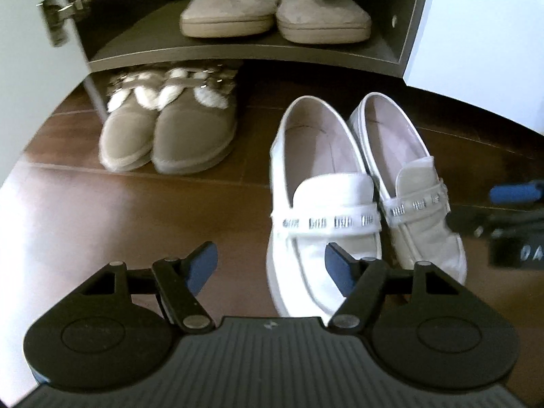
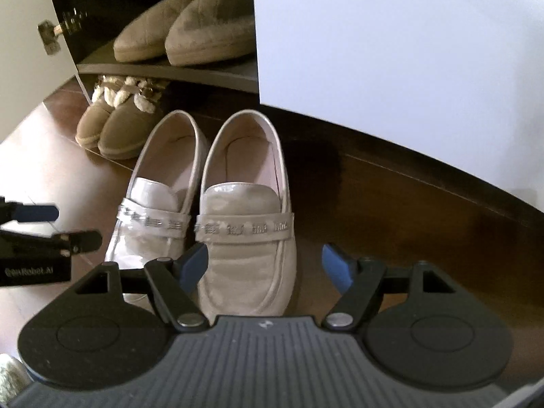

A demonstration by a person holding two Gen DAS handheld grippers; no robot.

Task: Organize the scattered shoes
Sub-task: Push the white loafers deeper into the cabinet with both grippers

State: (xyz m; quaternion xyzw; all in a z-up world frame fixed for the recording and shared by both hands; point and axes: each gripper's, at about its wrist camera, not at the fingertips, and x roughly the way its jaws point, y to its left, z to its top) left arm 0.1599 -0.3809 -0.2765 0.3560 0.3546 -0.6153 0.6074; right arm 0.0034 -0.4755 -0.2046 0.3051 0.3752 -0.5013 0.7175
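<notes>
A pair of glossy white loafers with sparkly straps stands side by side on the brown floor, toes towards me. In the left wrist view my left gripper (image 1: 270, 267) is open over the toe of the left loafer (image 1: 323, 204); its right finger overlaps the toe and its left finger hangs over bare floor. In the right wrist view my right gripper (image 2: 265, 265) is open around the toe of the right loafer (image 2: 244, 238), with a clear gap at its right pad. Each gripper shows at the edge of the other's view: right gripper (image 1: 493, 207), left gripper (image 2: 57, 226).
Behind the loafers is an open shoe cabinet with a dark shelf (image 1: 238, 52) bearing beige slippers (image 1: 272, 10). Tan fur-trimmed shoes (image 1: 170, 129) sit on the floor under it. White cabinet doors (image 1: 476, 34) stand open on both sides, one with a metal hinge (image 1: 61, 13).
</notes>
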